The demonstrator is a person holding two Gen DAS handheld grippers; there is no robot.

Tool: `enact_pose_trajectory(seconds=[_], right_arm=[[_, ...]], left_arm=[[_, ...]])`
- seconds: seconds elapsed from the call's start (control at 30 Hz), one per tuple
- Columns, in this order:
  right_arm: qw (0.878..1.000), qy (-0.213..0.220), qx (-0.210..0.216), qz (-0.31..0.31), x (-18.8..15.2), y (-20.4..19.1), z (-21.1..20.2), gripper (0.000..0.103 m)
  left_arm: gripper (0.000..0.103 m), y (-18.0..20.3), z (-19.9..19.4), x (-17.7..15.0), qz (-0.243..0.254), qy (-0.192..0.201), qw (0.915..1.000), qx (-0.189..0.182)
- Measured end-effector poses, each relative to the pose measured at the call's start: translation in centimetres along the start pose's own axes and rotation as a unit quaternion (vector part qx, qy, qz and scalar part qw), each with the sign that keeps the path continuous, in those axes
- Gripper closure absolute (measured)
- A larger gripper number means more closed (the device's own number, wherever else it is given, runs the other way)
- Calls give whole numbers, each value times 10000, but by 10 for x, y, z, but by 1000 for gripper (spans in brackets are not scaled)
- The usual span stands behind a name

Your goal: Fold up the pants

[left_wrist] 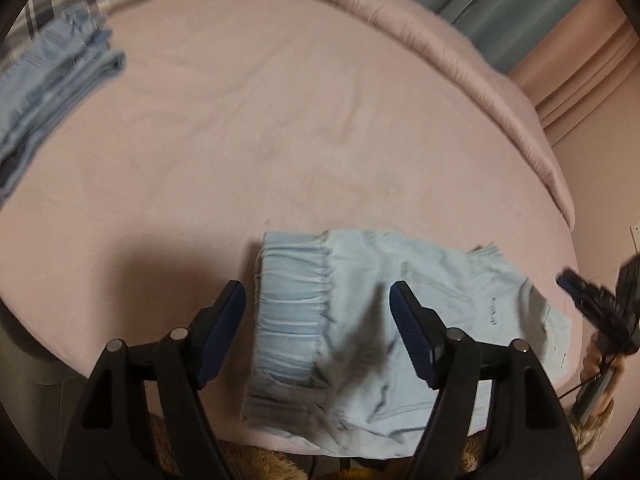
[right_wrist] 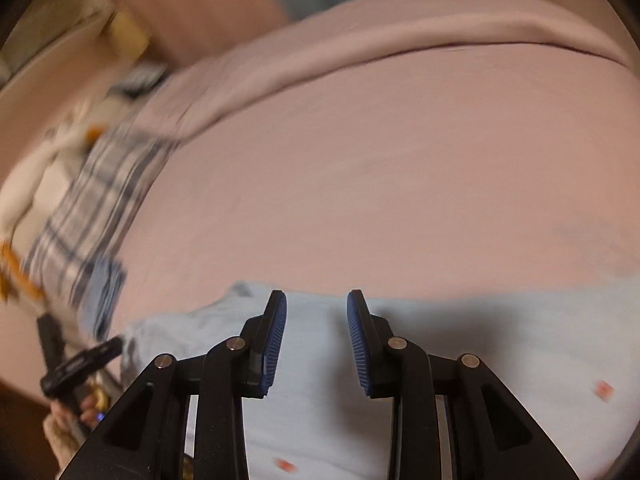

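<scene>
Light blue pants [left_wrist: 360, 332] lie folded into a compact bundle on the pink bed near its front edge, elastic waistband to the left. My left gripper [left_wrist: 318, 292] is open and empty, hovering just above the bundle. My right gripper [right_wrist: 316, 300] is open and empty, above the same pale blue fabric [right_wrist: 500, 360], which fills the lower part of the right wrist view. The right gripper also shows at the right edge of the left wrist view [left_wrist: 592, 300], beside the bundle. The left gripper shows blurred at the left edge of the right wrist view [right_wrist: 76, 364].
A stack of folded blue jeans [left_wrist: 52, 80] lies at the far left of the pink bed sheet [left_wrist: 280, 120]. A plaid pillow [right_wrist: 84, 208] and a bunched pink duvet [left_wrist: 460, 52] line the far side. A furry rug [left_wrist: 256, 460] lies below the bed's front edge.
</scene>
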State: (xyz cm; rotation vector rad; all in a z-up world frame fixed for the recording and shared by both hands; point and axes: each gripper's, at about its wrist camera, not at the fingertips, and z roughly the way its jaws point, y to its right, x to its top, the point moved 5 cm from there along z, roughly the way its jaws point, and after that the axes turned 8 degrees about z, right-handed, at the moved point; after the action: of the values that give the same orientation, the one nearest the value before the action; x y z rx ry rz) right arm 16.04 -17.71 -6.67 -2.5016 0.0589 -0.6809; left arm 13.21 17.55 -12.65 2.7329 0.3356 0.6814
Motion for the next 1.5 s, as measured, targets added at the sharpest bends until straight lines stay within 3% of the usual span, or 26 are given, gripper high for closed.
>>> enact_pose_trajectory(seconds=[0.07,0.17,0.27,0.4,0.53,0.67,0.7,0.73,0.87,1.07,1.2,1.27,1.33,1.43,1.5], right_arm=[[9992,-326,-57,-229,-3,-29,31,72],[9961,-727,12,-490,-10,-59,64,72],[9935,-989,5,-570,-12,-71,83,72],[9908,-1158,-105,-695,-20,-69,85,72],[9886,-1367,-19,-626,-21,-60,83,70],[9844,-1620,42,-686,-28,-60,91,70],[9843,-1619,51,-699,-28,-60,91,75],[9846,-1586,71,-726,-28,-60,90,97],[9898,-1223,200,-700,-14,-71,85,98],[9870,-1240,-400,-937,-20,-71,119,98],[9873,-999,-534,-1117,-20,-75,115,98],[9887,-867,-583,-1075,-15,-72,105,86],[9922,-712,-535,-871,-6,-62,90,57],[9971,-205,-552,-473,14,-27,45,51],[9972,69,-706,-217,22,1,19,51]], left_arm=[[43,-3,9,-8,-138,-253,9992,-272],[62,0,3,-18,69,-143,9995,-270],[65,10,-20,-23,164,-77,9996,-220],[64,22,-43,-28,429,20,9987,-266],[62,11,-9,-31,439,-279,9985,174],[52,8,2,-32,343,-301,9986,264],[51,8,2,-32,345,-290,9986,274],[51,9,2,-32,367,-280,9985,283],[49,5,0,-31,350,-307,9986,251],[44,5,3,-32,413,-329,9980,360],[36,5,-5,-33,516,-373,9957,670],[27,7,-17,-27,517,-262,9948,832],[20,10,-31,-20,534,-18,9939,962],[18,21,-54,-7,569,370,9926,1006],[18,32,-60,1,582,523,9939,774]])
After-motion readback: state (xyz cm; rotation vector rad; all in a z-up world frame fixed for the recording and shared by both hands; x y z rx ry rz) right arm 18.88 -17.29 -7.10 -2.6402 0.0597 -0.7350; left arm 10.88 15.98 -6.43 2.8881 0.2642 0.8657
